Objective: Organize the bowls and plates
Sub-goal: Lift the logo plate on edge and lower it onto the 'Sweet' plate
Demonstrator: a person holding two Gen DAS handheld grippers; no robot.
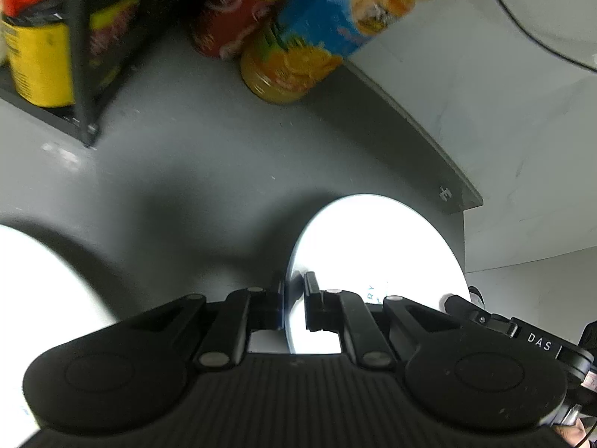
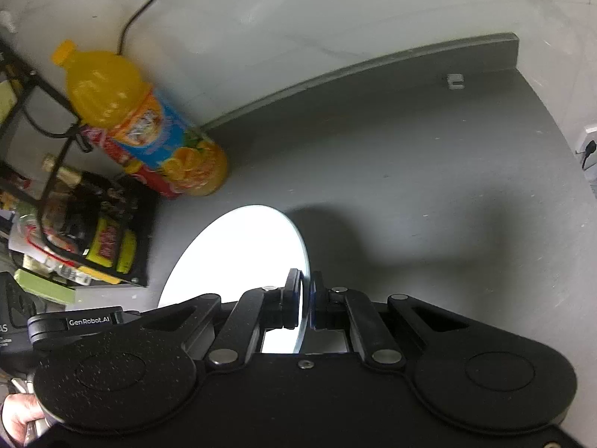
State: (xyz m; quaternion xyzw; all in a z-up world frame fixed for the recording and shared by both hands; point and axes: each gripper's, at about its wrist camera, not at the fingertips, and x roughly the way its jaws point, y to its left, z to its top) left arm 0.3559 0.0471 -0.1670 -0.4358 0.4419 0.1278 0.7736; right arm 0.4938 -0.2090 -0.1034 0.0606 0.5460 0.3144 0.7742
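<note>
**One plate, pinched at both edges**

The round white flat plate (image 1: 377, 257) stands on edge, low in the frame's centre in both wrist views, above the grey matte tabletop (image 1: 209, 156). The left gripper (image 1: 294, 298) is clamped on its left rim; the right gripper (image 2: 306, 300) is clamped on the opposite rim. The plate's face spans between them, so both are equally near. The orange juice bottle (image 2: 149, 127) sits upper left.

The right hand-held gripper (image 2: 306, 300) pinches a white plate (image 2: 238, 257) (edge-on) near a juice bottle (image 2: 149, 130).
</note>
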